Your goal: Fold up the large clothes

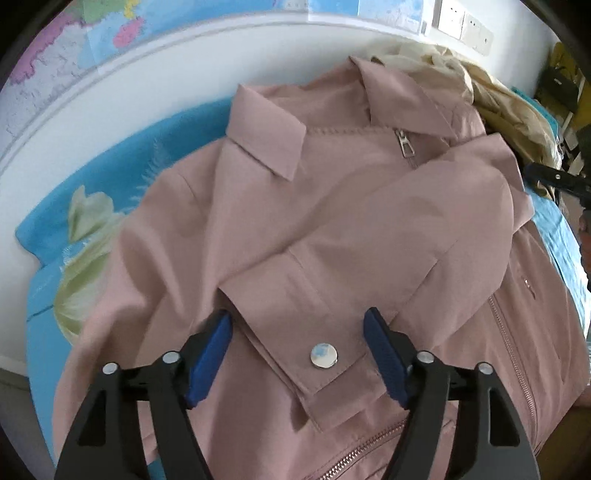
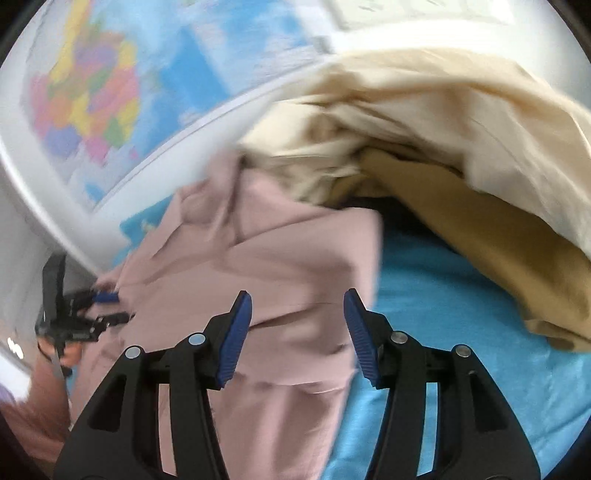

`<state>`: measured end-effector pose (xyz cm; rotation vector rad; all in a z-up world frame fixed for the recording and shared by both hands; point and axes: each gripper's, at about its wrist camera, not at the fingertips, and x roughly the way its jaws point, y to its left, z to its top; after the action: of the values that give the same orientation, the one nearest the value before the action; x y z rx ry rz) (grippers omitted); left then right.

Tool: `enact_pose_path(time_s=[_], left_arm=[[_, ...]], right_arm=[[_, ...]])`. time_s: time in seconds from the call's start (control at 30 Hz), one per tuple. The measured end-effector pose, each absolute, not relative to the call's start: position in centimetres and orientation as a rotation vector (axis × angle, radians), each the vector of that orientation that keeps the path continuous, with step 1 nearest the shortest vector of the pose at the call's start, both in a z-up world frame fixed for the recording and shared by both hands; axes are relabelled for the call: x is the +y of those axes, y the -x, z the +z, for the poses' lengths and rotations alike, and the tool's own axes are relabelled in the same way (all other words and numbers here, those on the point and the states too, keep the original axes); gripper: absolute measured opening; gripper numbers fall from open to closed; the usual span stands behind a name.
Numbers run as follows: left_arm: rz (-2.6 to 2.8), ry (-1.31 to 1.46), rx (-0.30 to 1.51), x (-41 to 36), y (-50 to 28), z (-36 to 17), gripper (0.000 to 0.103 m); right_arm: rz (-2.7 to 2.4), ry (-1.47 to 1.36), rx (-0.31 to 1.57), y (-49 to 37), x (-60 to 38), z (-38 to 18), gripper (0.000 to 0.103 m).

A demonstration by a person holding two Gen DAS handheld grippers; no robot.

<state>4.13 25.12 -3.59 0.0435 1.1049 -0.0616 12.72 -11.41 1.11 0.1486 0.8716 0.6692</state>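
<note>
A dusty pink jacket [image 1: 258,206] lies front up on the blue bed sheet [image 1: 44,229], collar toward the wall and zip closed. One sleeve [image 1: 406,229] is folded across its chest, and the cuff's silver snap button [image 1: 324,355] faces up. My left gripper [image 1: 297,314] hangs open over that cuff, a blue pad on each side and not pressing it. In the blurred right wrist view my right gripper [image 2: 297,295] stands open above the pink jacket [image 2: 280,266] near its edge, holding nothing. The left gripper [image 2: 116,307] shows at the jacket's far left side.
A heap of cream and tan clothes [image 1: 498,99] lies beyond the jacket's collar, and the same heap [image 2: 443,129] fills the right wrist view's upper right. A white rail [image 1: 110,110] and a wall map [image 1: 110,29] border the bed. Bare blue sheet [image 2: 443,332] lies right of the jacket.
</note>
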Motion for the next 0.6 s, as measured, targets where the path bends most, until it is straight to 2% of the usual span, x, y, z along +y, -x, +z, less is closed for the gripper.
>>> enact_pose_path(time_s=[0.03,0.07,0.1,0.13,0.17,0.33,0.6], left_arm=[[-0.05,-0.063,1.099,24.9,-4.1,-4.0,0.067],[-0.044,-0.091,1.087,24.6,-4.3,-4.1,0.048],[-0.029,-0.118,1.07,24.4,-4.4,-4.2,0.025],[0.008,-0.142,1.053,24.3,-4.6,-4.0,0.011],[0.016,-0.146,1.041,24.4,-4.7,-3.6,0.004],[0.077,-0.151,0.908,26.0,-5.0,-0.2,0.004],[0.203,-0.119,0.986,28.9,-7.3,-3.0,0.003]], right_arm=[[0.69,-0.129,0.875,-12.5,-10.5,1.1,0.053],[0.707,-0.114,0.882,-12.4,-9.5,0.9,0.053],[0.713,-0.103,0.889,-12.4,-8.8,0.7,0.053],[0.724,-0.09,0.902,-12.5,-8.0,0.4,0.053],[0.738,-0.081,0.917,-12.7,-7.1,0.0,0.053],[0.805,-0.008,0.921,-12.3,-3.8,0.2,0.052],[0.935,0.168,0.927,-10.8,5.0,0.3,0.053]])
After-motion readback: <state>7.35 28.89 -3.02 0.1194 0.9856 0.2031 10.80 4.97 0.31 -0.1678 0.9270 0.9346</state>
